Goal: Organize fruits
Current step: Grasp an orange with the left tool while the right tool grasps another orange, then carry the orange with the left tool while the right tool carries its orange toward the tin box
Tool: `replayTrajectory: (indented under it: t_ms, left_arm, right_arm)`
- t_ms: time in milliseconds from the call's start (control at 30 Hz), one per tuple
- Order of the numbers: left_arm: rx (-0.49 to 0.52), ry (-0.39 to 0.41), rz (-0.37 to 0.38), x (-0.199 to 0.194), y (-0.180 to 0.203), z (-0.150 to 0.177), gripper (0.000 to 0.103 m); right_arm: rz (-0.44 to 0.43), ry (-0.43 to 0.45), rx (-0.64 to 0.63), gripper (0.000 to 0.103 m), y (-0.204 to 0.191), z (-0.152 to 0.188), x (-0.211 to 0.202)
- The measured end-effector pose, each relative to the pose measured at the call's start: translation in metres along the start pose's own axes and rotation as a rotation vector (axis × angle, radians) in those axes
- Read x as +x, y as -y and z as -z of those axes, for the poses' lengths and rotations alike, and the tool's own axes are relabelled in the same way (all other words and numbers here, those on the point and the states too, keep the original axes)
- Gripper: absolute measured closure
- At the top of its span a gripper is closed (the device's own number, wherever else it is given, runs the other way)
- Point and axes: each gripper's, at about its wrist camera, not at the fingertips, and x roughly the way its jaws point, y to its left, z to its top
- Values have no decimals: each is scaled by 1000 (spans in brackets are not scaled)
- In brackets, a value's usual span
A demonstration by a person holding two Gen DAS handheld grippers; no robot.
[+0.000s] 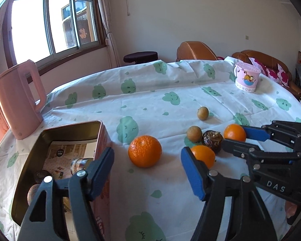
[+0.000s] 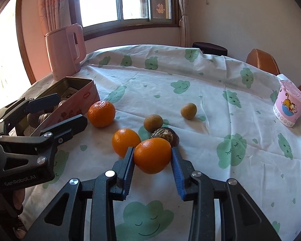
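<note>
Right claw: pinching orange on tabletop, right of tin. Left claw: spread, empty, beside tin. Large orange just beside tin.

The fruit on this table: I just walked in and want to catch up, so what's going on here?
A person is sorting fruit into an open tin with two handheld grippers. The right gripper is closed around a small orange that sits on the tablecloth. The left gripper is open and empty beside the tin, which already holds a few brown fruits. On the cloth are also a larger orange, another small orange, two tan round fruits and a dark wrinkled one.
</note>
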Motion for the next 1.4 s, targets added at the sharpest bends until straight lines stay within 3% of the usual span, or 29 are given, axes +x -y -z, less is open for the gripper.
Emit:
replayTrajectory:
  t_ms: [100, 300, 567, 733, 967, 1400]
  left_arm:
    - [8, -41, -11, 16, 4, -6, 45]
    - [44, -109, -71, 42, 10, -10, 53]
    - [118, -134, -171, 60, 18, -15, 53]
    - [85, -153, -174, 64, 11, -17, 57]
    - [23, -125, -122, 58, 0, -16, 59]
    - [-58, 43, -71, 19, -12, -11, 59]
  right_arm:
    - [58, 42, 25, 65, 9, -6, -3]
    - [86, 75, 55, 65, 17, -9, -3]
    - [77, 80, 66, 65, 18, -7, -3]
    - [74, 85, 72, 65, 19, -6, -3]
    - [69, 98, 96, 65, 23, -5, -6]
    - [52, 148, 100, 65, 23, -4, -16]
